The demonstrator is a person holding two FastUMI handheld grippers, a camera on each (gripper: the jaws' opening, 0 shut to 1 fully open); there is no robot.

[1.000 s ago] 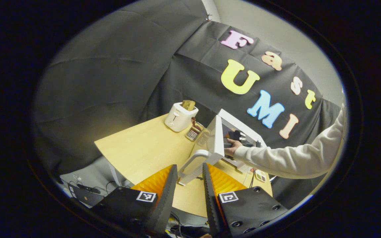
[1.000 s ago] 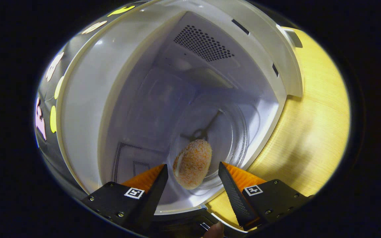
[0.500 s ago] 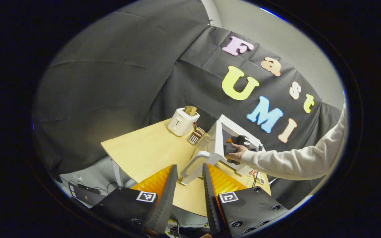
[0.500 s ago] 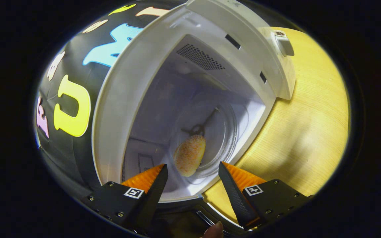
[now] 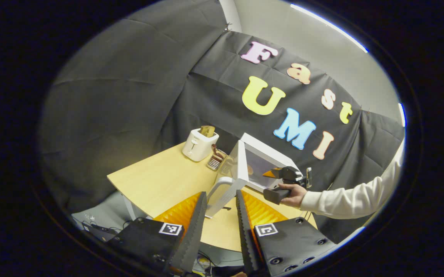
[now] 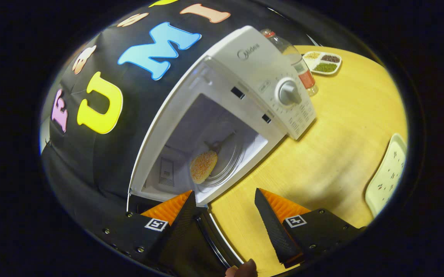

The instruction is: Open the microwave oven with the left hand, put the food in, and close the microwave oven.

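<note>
Left tool narrow, empty, lined up on door handle; right tool wide, empty. Food on microwave turntable. Push door squarely, right tool clear.

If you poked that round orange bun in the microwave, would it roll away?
Probably a bit. The bun looks rounded and seems to sit on one side, so a poke could rock or roll it. Its crumbly-looking crust suggests it is rough rather than slippery. It rests on the glass plate, a smooth surface, so it might also slide.
</note>
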